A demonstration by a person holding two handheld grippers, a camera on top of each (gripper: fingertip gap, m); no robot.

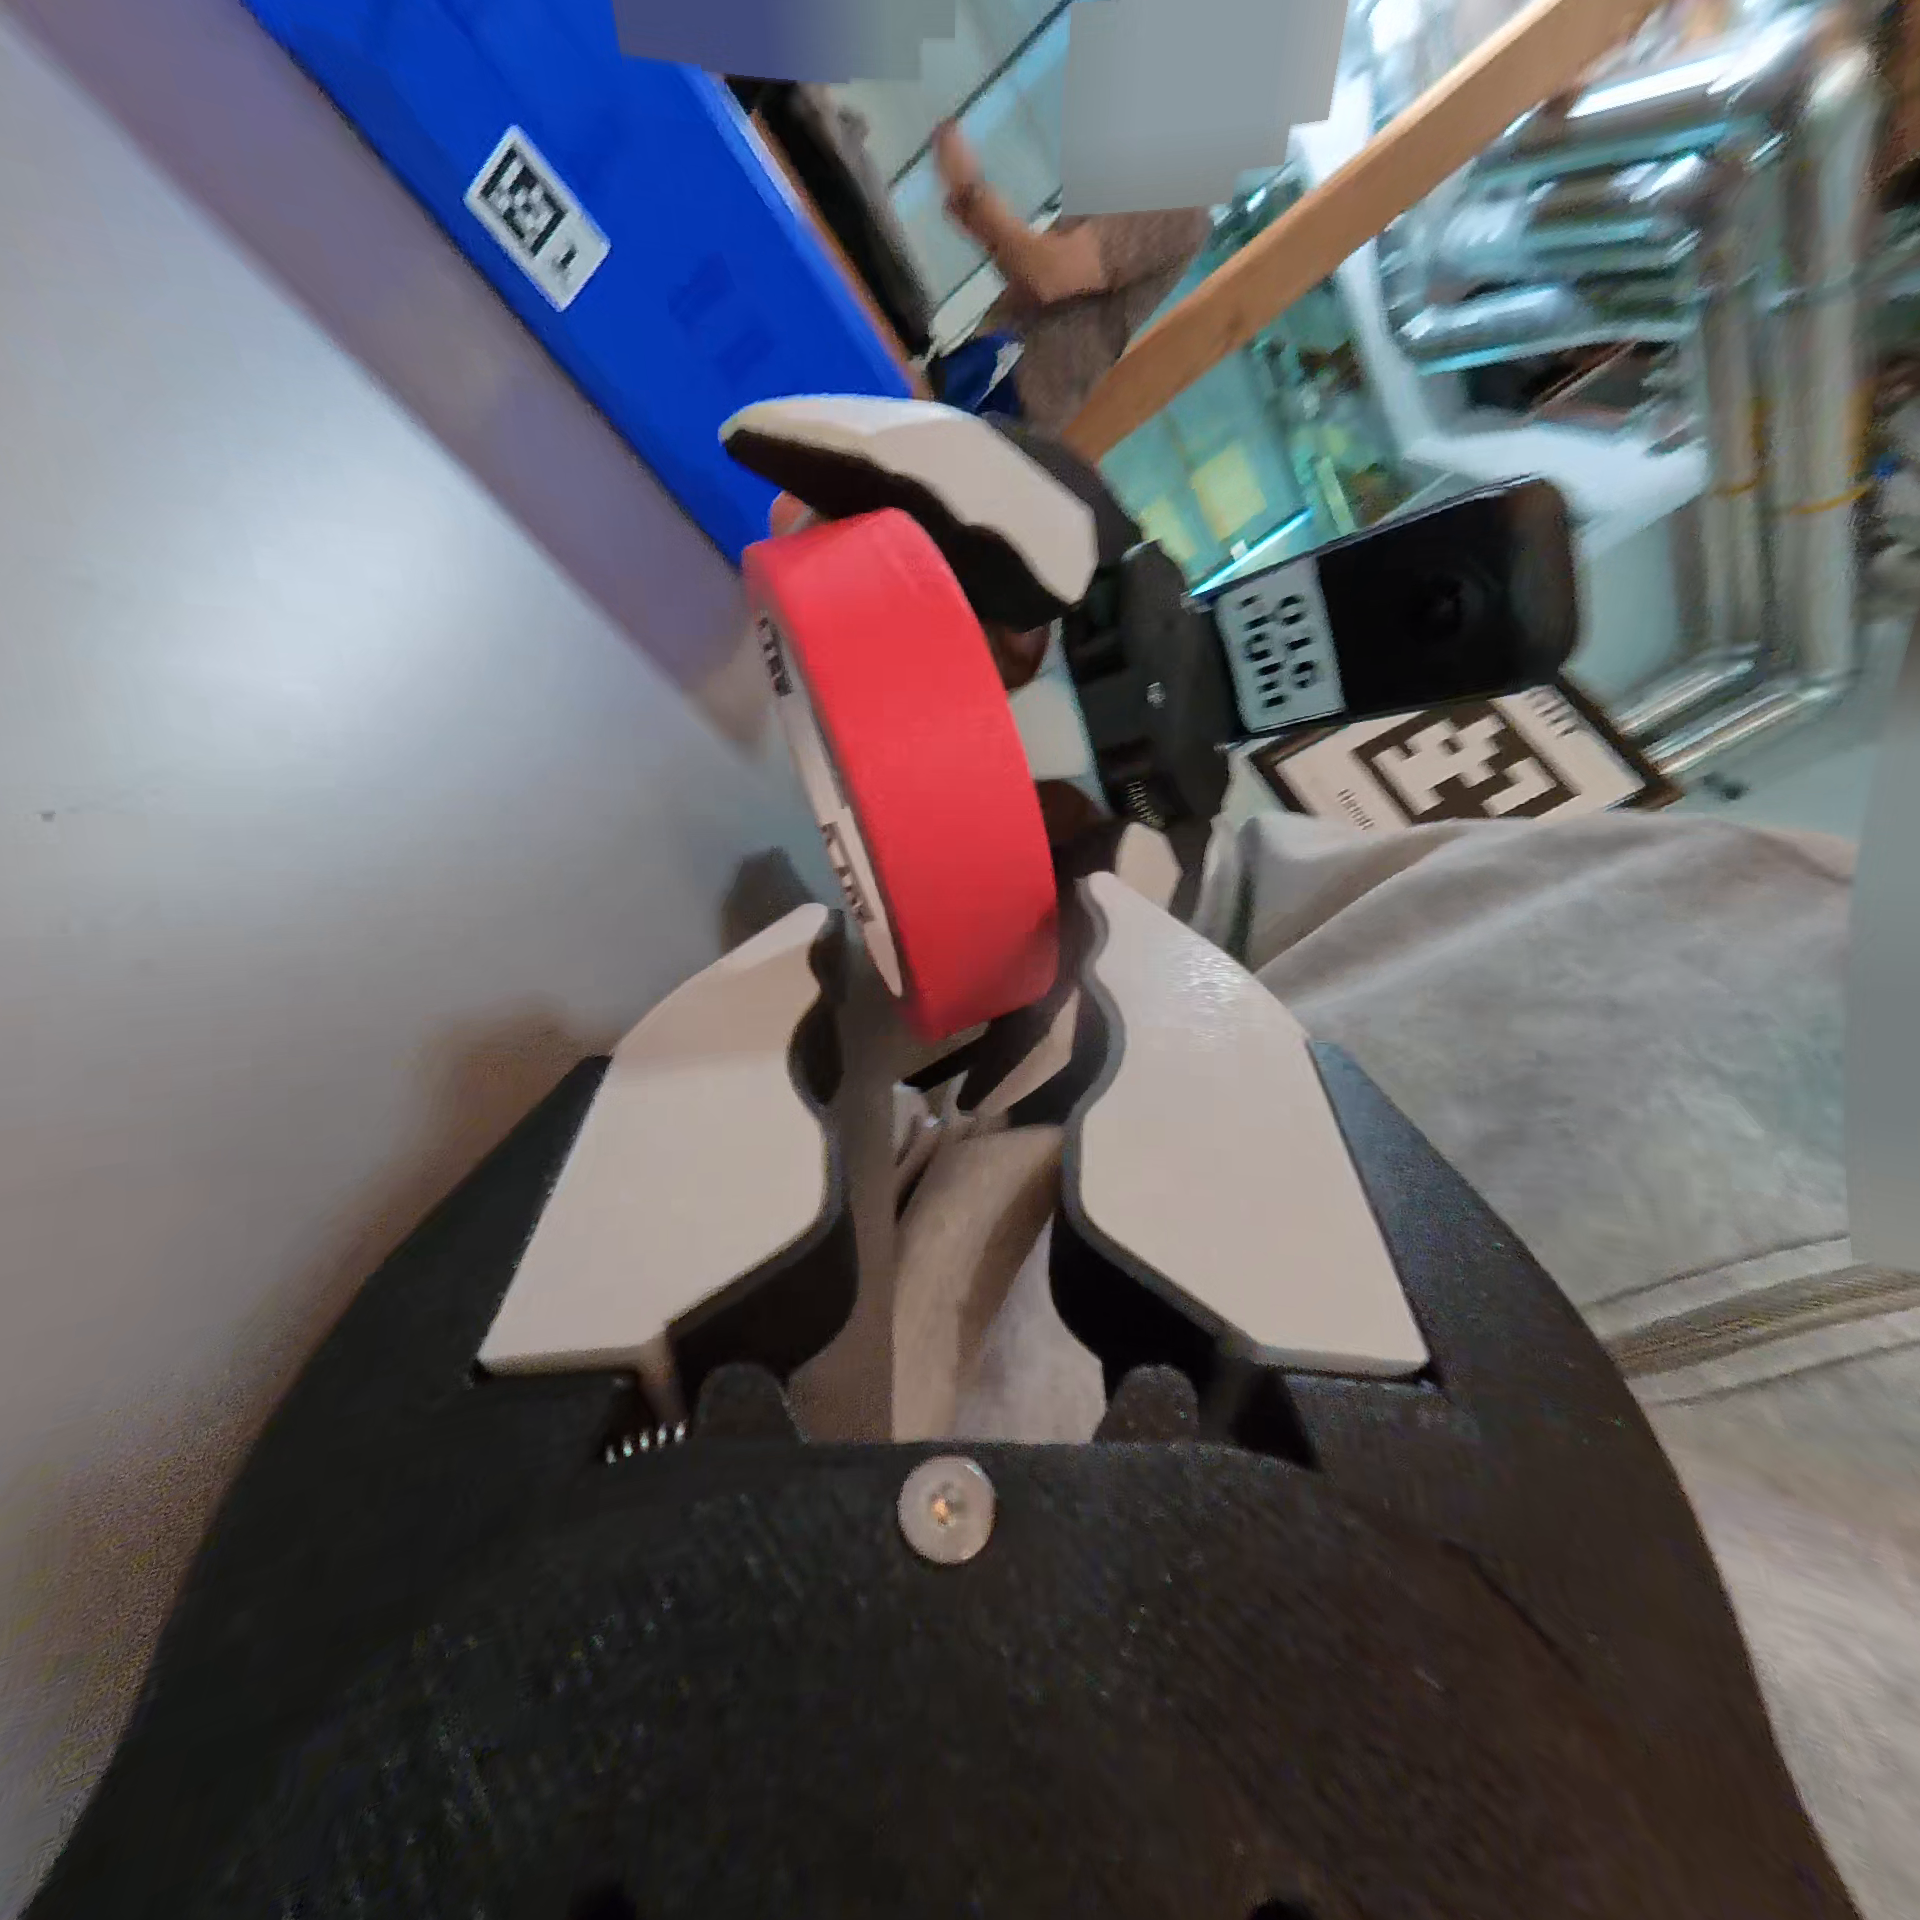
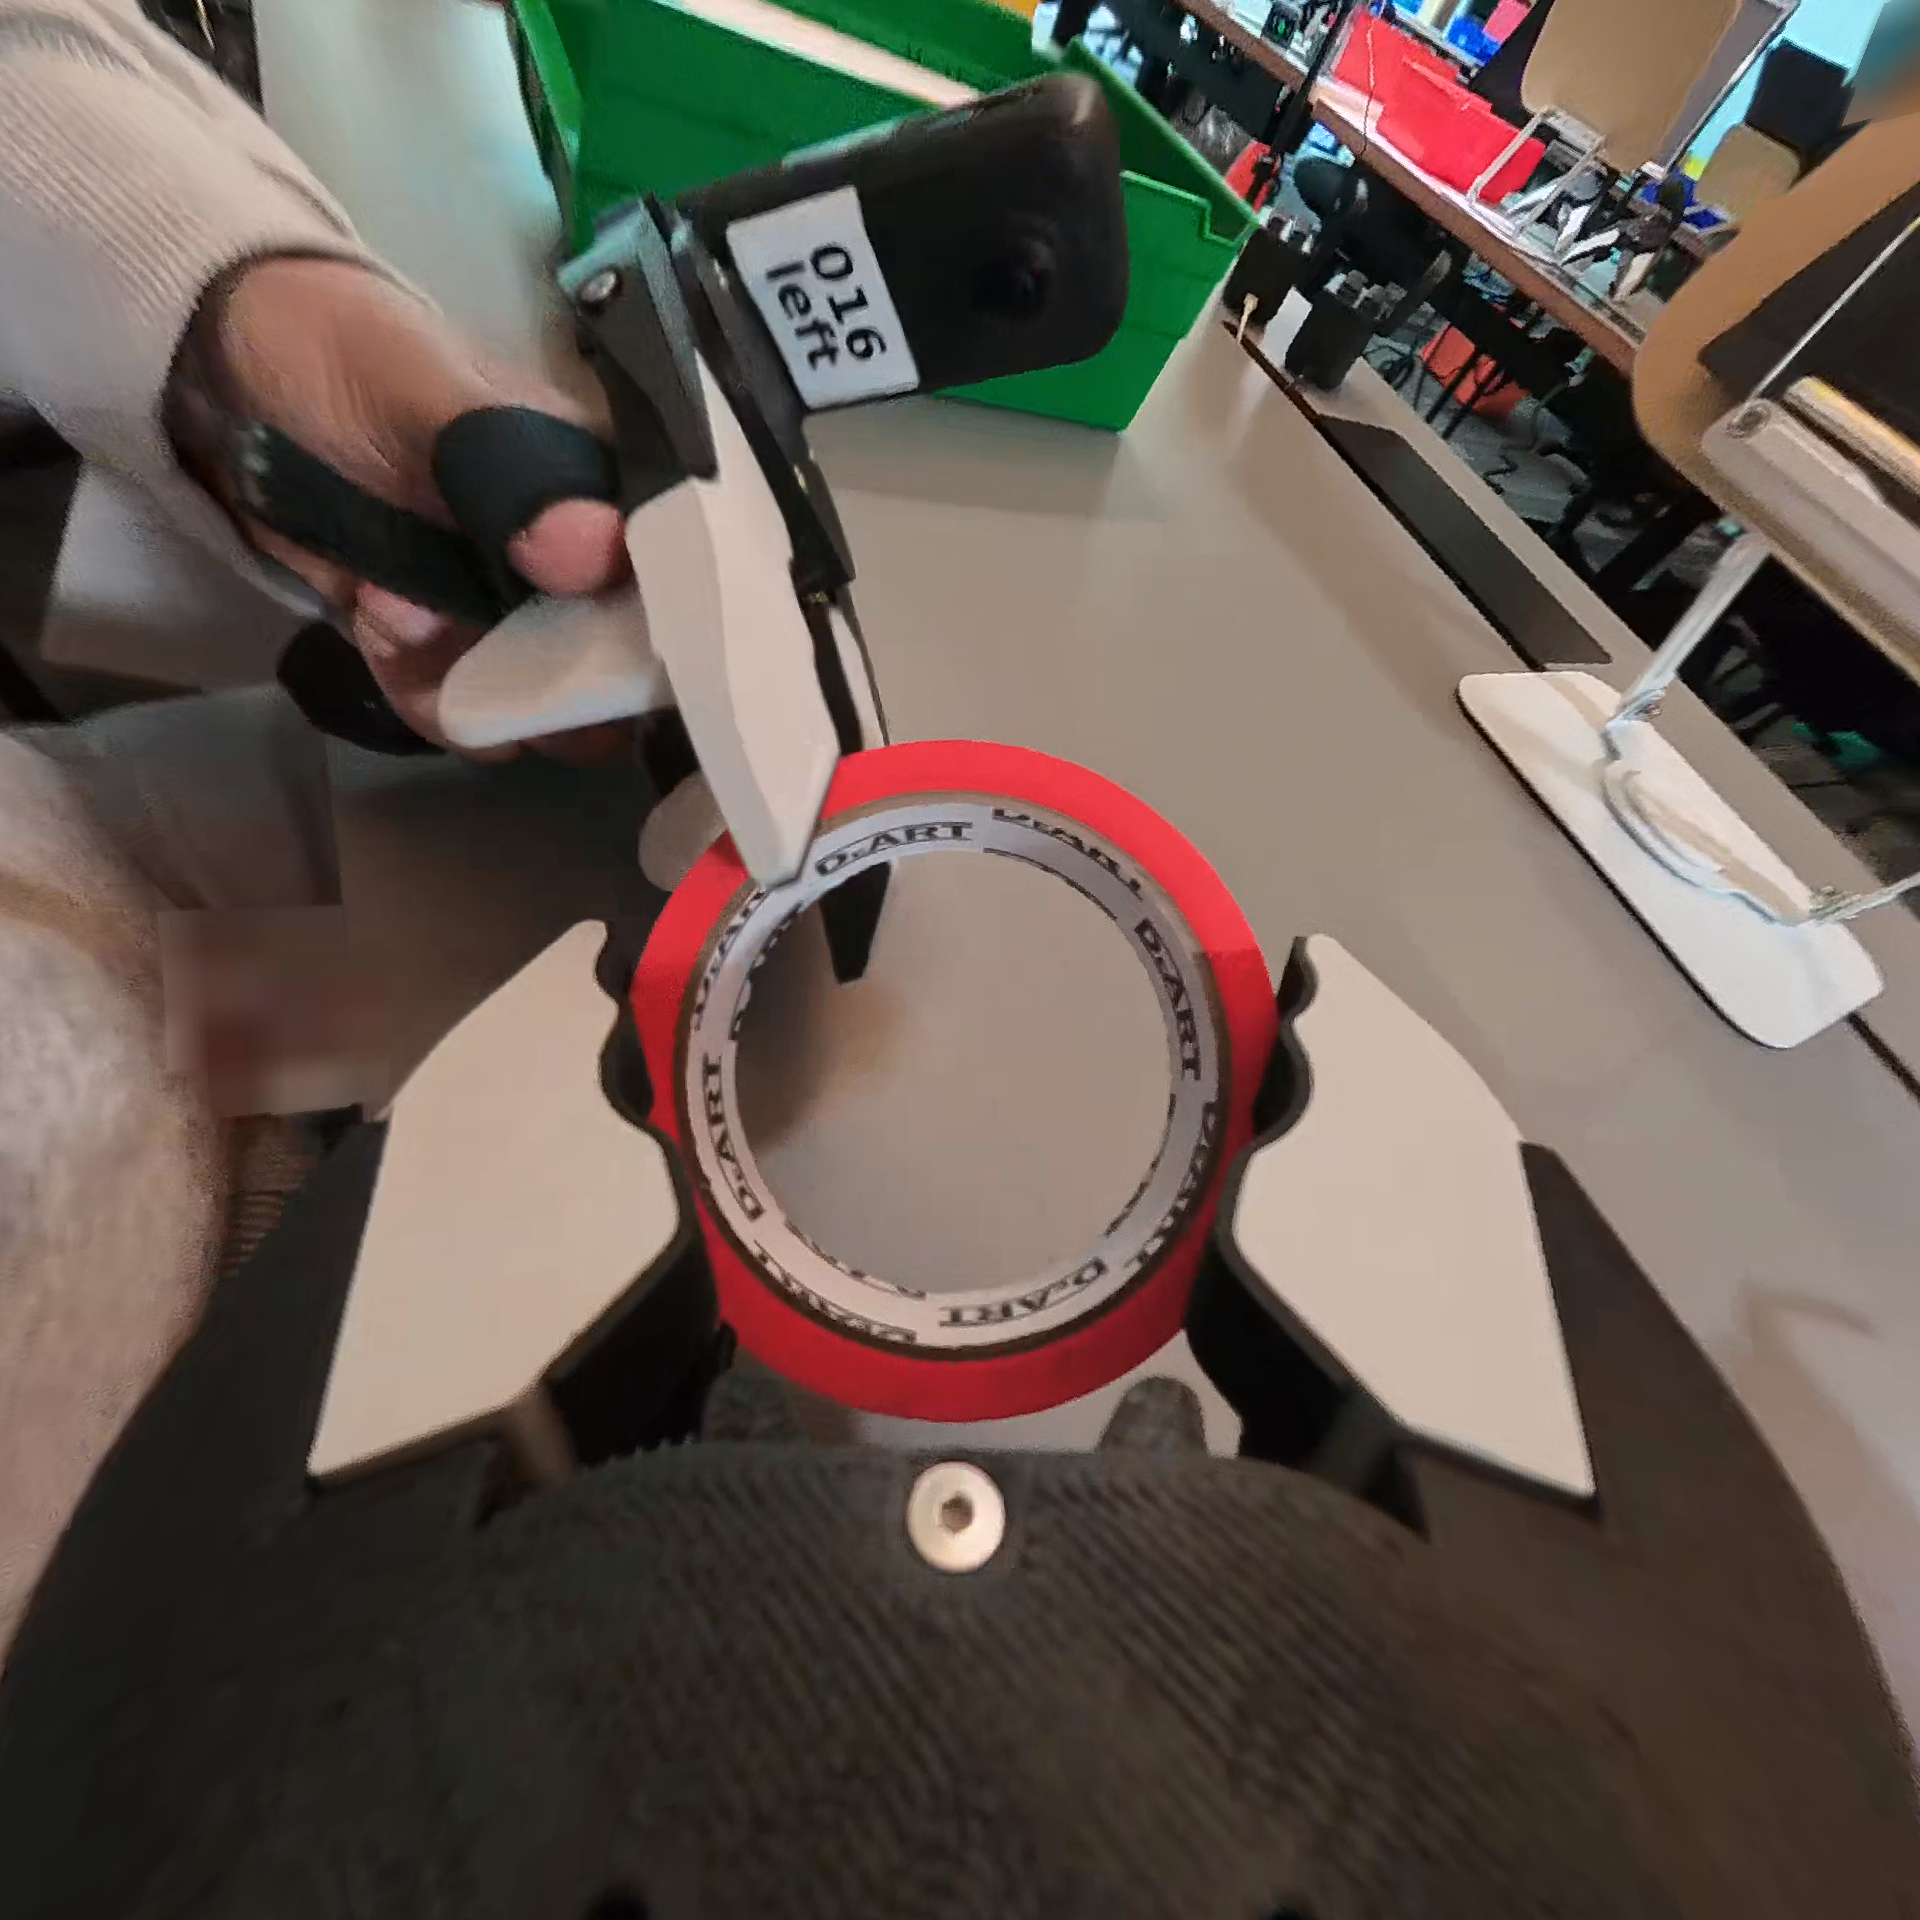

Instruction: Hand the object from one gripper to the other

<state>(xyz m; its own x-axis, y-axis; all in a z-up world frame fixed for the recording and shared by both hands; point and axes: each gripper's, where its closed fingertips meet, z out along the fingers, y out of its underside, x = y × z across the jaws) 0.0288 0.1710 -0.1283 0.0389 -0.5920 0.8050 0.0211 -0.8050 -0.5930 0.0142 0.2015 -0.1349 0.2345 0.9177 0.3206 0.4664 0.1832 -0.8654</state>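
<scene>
The right gripper [image 2: 951, 1049] clamps the red tape roll [image 2: 951, 1049] across its rim; the left gripper [image 1: 951, 935] pinches its edge. Release only one side, slowly.

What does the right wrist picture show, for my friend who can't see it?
A red tape roll sits gripped between the right gripper fingers. The left gripper, held by a hand, pinches the roll's top edge above a pale table.
</scene>
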